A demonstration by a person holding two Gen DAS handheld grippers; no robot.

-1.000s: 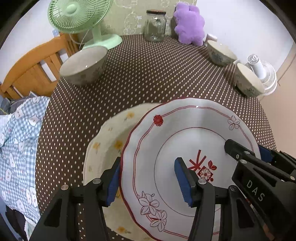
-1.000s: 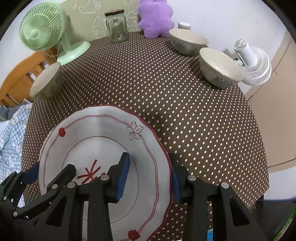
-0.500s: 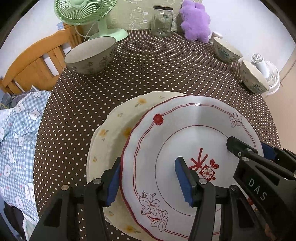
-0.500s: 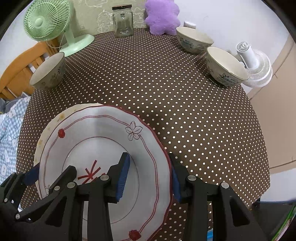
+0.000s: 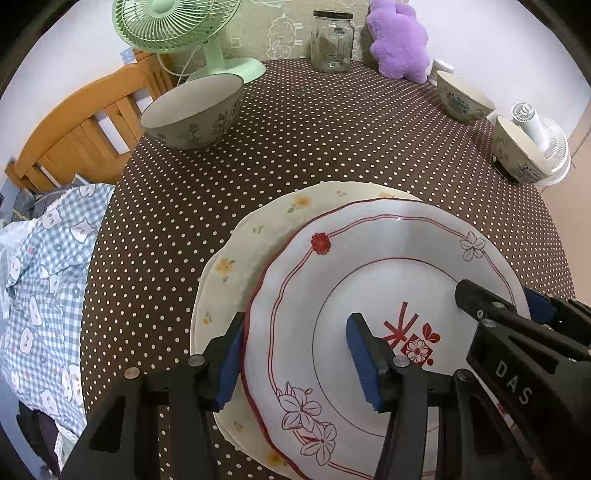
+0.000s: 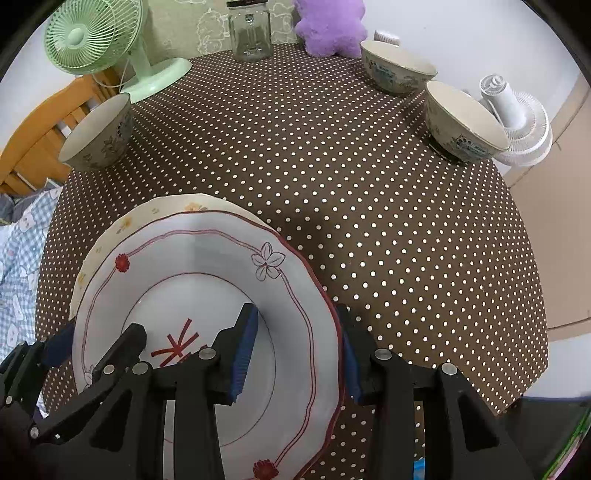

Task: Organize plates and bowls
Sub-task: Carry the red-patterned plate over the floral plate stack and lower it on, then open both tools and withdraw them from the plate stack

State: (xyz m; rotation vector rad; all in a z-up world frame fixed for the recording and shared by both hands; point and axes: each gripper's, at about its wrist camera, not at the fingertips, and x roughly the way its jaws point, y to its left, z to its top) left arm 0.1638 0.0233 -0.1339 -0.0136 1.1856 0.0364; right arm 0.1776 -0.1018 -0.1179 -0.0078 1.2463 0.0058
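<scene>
Plates: 2, red-trimmed plate (image 5: 373,266) over yellow-flowered plate (image 5: 258,236) | Bowls: 3 on desk (image 6: 332,166) | left gripper (image 5: 295,354) closing, rim between pads | right gripper (image 6: 295,354) grasping red-trimmed plate's rim

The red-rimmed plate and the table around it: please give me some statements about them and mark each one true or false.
1. The red-rimmed plate is above a cream plate with yellow flowers. True.
2. Only the left gripper straddles the plate's rim. False: the right gripper also has a finger on each side of the rim.
3. Three bowls stand on the table. True.
4. The glass jar lies on its side. False: it stands upright.
5. The green fan stands on the floor. False: it stands on the table.
</scene>
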